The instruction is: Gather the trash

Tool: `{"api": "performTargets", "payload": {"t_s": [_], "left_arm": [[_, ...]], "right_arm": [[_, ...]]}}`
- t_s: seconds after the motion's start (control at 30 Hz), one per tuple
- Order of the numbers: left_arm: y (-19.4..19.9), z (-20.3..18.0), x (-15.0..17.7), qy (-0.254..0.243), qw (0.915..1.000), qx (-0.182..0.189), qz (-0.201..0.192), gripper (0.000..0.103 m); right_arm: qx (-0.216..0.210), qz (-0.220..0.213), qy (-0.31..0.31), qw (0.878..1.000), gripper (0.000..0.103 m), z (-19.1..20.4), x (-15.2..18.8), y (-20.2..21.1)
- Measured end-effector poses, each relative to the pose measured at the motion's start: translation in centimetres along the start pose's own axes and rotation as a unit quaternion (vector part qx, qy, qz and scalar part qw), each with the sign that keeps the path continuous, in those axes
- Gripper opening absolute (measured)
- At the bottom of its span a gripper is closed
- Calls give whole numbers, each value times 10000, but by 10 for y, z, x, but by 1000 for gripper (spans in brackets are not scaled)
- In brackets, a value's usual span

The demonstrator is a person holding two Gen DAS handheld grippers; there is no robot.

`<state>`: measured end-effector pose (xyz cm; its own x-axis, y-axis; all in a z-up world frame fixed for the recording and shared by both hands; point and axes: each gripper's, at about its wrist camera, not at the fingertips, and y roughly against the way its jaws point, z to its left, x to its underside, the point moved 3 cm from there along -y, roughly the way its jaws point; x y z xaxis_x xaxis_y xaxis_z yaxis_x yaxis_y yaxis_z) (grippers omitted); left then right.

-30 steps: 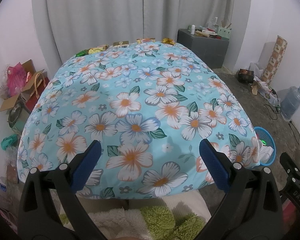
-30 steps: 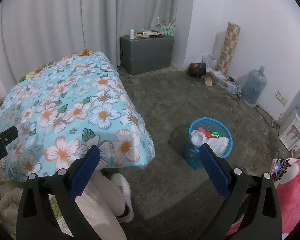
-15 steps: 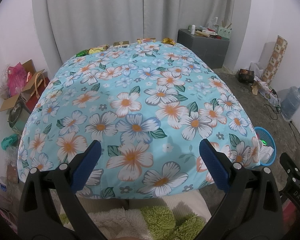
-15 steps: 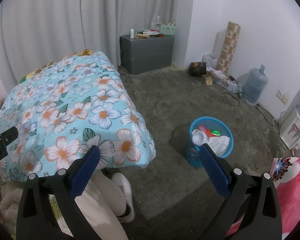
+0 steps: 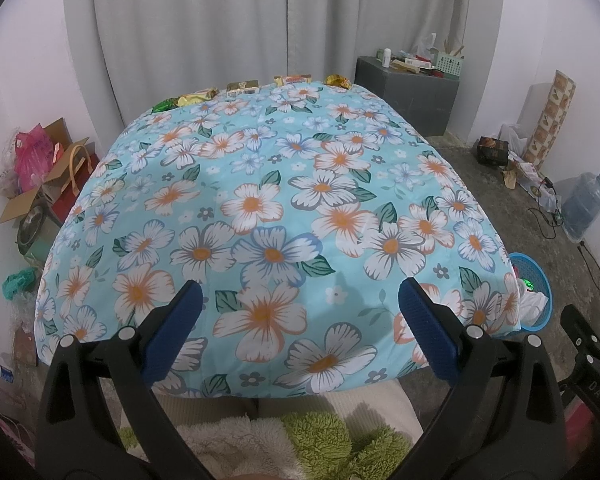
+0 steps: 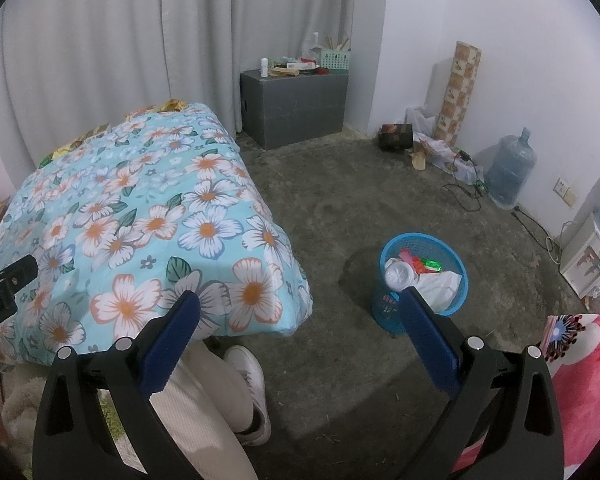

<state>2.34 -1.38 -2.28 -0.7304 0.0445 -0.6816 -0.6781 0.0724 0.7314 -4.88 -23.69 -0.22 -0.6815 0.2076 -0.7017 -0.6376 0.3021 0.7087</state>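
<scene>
Several wrappers lie in a row along the far edge of the flowered table cover (image 5: 284, 216): a green wrapper (image 5: 165, 105), a gold packet (image 5: 198, 96), a small box (image 5: 242, 86), an orange-and-white packet (image 5: 293, 79) and a crumpled gold wrapper (image 5: 339, 80). My left gripper (image 5: 298, 304) hangs open over the near edge, far from them, holding nothing. My right gripper (image 6: 300, 318) is open and empty over the floor beside the table. A blue trash basket (image 6: 424, 276) with trash inside stands on the floor, just beyond its right fingertip (image 6: 410, 304); the same basket (image 5: 534, 296) shows at the table's right corner.
A grey cabinet (image 6: 294, 106) with clutter stands against the back wall. A water jug (image 6: 510, 172), cables and a patterned roll (image 6: 458, 92) line the right wall. Boxes and bags (image 5: 40, 184) sit left of the table. A person's leg and white shoe (image 6: 248, 384) are below.
</scene>
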Motion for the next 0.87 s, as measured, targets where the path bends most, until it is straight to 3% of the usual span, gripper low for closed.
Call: {"api": "performTargets", "payload": {"t_s": [0.87], "left_arm": [[-2,3,-1,22,10000,7,55,94]], "right_arm": [[-4,2,-16,10000,96,-1,0,-1]]}}
